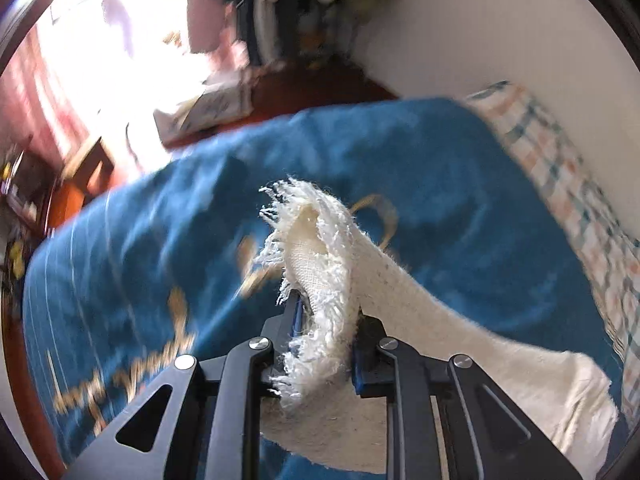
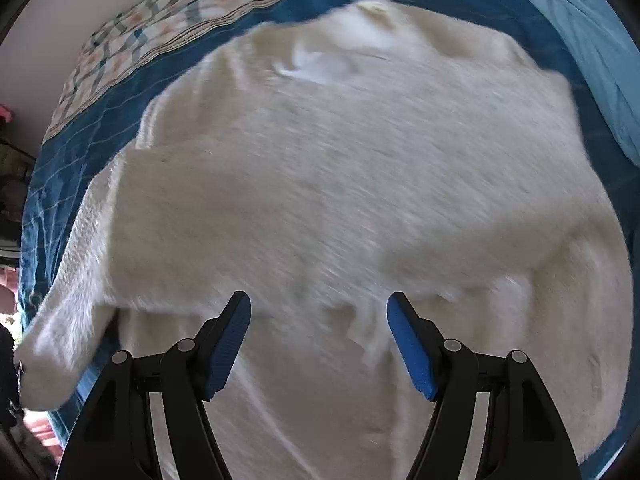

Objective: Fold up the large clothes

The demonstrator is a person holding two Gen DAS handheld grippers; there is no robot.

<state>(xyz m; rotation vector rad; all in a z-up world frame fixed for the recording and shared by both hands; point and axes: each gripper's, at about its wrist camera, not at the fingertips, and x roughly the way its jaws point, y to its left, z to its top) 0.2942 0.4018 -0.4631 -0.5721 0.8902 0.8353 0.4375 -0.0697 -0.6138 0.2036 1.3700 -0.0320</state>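
A large cream-white garment [image 2: 340,168] lies spread over a blue bedspread [image 2: 120,120]. One sleeve [image 2: 64,336] hangs toward the bed's left edge in the right wrist view. My right gripper [image 2: 318,320] hovers above the garment's lower part, open, with nothing between its blue pads [image 2: 230,344]. In the left wrist view my left gripper [image 1: 326,320] is shut on the garment's frayed cream cuff [image 1: 316,256], which sticks up out of the jaws. The rest of that sleeve [image 1: 460,320] trails down to the right over the blue bedspread [image 1: 400,152].
A checked blanket [image 1: 560,168] lies along the white wall at the bed's far side. Beyond the bed's end are a dark red floor, a white bag [image 1: 208,108], wooden furniture [image 1: 88,164] and hanging clothes [image 1: 304,4]. A light blue sheet [image 2: 580,20] lies at the upper right.
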